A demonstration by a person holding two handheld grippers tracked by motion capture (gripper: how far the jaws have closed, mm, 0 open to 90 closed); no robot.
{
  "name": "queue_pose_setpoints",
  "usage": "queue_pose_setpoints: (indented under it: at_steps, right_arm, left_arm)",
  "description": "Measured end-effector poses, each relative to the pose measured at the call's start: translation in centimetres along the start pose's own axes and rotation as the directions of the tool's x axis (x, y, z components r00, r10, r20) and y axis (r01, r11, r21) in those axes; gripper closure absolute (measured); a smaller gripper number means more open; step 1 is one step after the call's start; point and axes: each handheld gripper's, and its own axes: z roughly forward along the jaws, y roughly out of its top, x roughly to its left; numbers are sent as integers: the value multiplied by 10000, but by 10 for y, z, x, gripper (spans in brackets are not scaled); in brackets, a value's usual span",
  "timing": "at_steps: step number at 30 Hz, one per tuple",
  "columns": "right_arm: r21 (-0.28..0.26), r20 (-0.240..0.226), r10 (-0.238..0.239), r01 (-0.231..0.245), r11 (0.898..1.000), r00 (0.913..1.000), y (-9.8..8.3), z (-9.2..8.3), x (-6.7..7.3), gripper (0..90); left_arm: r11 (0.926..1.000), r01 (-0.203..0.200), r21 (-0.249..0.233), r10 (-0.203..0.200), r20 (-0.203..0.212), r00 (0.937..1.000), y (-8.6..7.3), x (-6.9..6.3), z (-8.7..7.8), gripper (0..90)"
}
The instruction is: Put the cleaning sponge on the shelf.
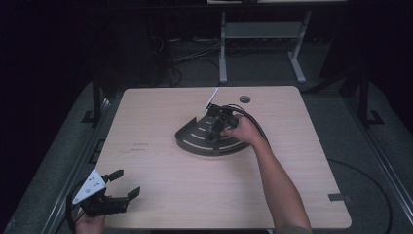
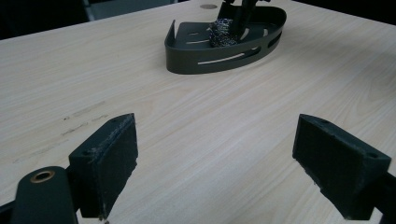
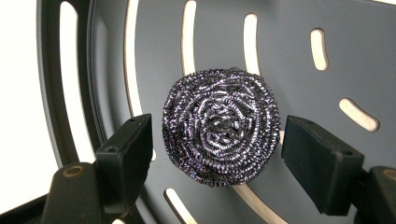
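While straddling the steel scourer [image 3: 220,133] in the tray [image 3: 299,60], right tongs [image 3: 215,154] released, left tongs [image 2: 229,163] wide, empty.

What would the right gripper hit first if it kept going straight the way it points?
The steel scourer, lying between its fingers on the dark tray. The fingers stand just apart from it on both sides, so they would probably meet the tray floor alongside it; depth is hard to judge.

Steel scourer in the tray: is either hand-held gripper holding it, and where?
Nothing is held. The right hand-held gripper straddles the steel scourer in the tray, pads just clear of its sides. The left hand-held gripper is open.
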Motion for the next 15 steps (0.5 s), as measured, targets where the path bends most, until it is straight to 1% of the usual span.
queue_pose_setpoints:
  at_steps: [6,8,12,15]
  right_arm:
    - [-119,8,123,-123,9999,9999,-6,-3,-2,230]
    - [-275,-75,234,-236,9993,9997,-9,-7,-2,227]
    - [-304,-91,202,-205,9993,9998,-11,-10,-2,223]
    - [-349,-56,107,-109,9993,9999,-12,-14,2,219]
  left_arm:
    - [10000,12,26,-12,14,10000,0,0,1,133]
    - [10000,-4,24,4,24,10000,0,-1,1,133]
    - [10000,8,24,-8,31,10000,0,-1,2,133]
    - [10000,1,16,-1,28,10000,0,-1,2,133]
